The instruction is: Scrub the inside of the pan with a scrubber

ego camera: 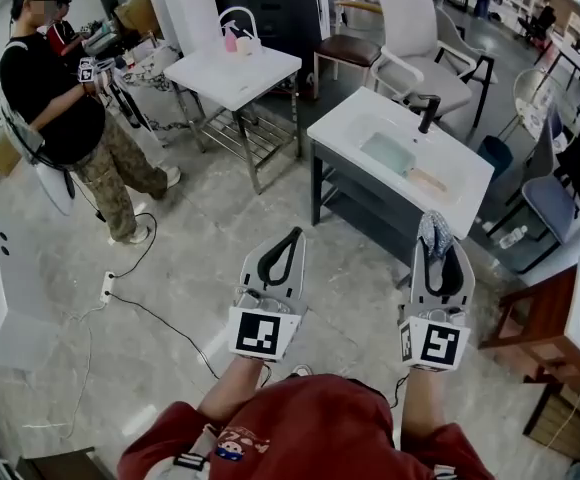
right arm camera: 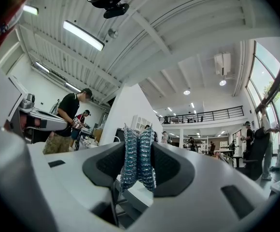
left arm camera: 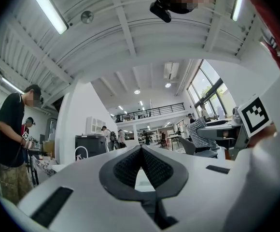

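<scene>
Right gripper [right arm camera: 138, 148] was clenched on the steel-wool scrubber [right arm camera: 138, 164], wad pinched upright between the pads and poking past the tips. Left gripper [left arm camera: 140, 149] was closed on nothing, tips touching. No pan near either gripper. The sink unit [ego camera: 450, 193] sat well ahead of the right gripper and slightly beyond its tip line. A pale green item with a wooden-looking handle [ego camera: 398, 158] lay in the basin; possibly the pan, can't confirm. Risks as I read them: the wad is springy and only its middle was pinched, so pressing hard on metal could roll it out of the jaws. With the left gripper empty, nothing would brace the pan, so it may skate or spin in the basin under scrubbing. The faucet [ego camera: 428, 113] stood ahead of the right gripper, a likely snag on the way in. Pose: both forearms were held forward side by side over open floor, marker cubes toward the body, jaws aimed out across the room, not down.
</scene>
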Tool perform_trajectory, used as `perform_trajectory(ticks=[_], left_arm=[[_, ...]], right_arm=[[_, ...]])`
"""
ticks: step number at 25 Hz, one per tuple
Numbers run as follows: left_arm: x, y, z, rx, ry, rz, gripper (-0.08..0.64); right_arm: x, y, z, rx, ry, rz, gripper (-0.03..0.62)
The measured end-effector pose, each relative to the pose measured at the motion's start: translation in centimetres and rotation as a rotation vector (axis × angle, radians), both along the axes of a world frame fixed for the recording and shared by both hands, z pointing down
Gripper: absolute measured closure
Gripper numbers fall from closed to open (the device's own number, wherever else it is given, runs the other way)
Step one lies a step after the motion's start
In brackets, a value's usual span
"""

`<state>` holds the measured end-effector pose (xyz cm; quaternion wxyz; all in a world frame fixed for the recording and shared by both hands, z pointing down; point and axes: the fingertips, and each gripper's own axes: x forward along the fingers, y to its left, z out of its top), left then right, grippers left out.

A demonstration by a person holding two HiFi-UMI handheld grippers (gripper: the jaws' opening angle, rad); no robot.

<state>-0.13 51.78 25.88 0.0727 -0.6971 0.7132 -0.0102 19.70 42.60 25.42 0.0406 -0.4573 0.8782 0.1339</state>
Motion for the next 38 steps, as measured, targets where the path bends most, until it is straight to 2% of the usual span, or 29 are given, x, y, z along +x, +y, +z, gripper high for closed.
perform_trajectory(ticks=[5, 8, 18, 24, 29, 34, 38], left_arm=[[-2.5, 1.8, 0.9, 0.02, 0.003, 0.023, 0.552], [-3.2, 2.1, 2.3, 0.001, 0.013, 0.026, 0.552], [-4.8, -0.2, 4.4, -0.036, 0.015, -0.015, 0.552], [-5.2, -5.1, 4.5, -0.036, -0.001, -0.052, 0.552], [-4.8, -10.5, 1.9, 0.075, -0.001, -0.068, 0.552], [-3.8, -15.7, 2.3, 0.008, -0.006, -0.073, 0.552], [-2.7, -19.6, 1.6, 0.061, -0.001, -0.069, 0.552]], right_arm=[[-2.3, 1.6, 0.6, -0.009, 0.022, 0.01, 0.414], [-2.9, 2.0, 1.3, -0.015, 0.039, 0.014, 0.413], [-4.0, -0.7, 3.4, -0.046, 0.026, 0.011, 0.413], [-3.6, -6.2, 4.3, -0.06, 0.012, 0.005, 0.413], [-3.1, -11.6, 4.1, -0.069, -0.005, -0.001, 0.413], [-2.6, -17.1, 4.2, -0.082, -0.003, -0.017, 0.413], [-1.6, -21.0, 4.4, -0.094, -0.011, -0.014, 0.413]])
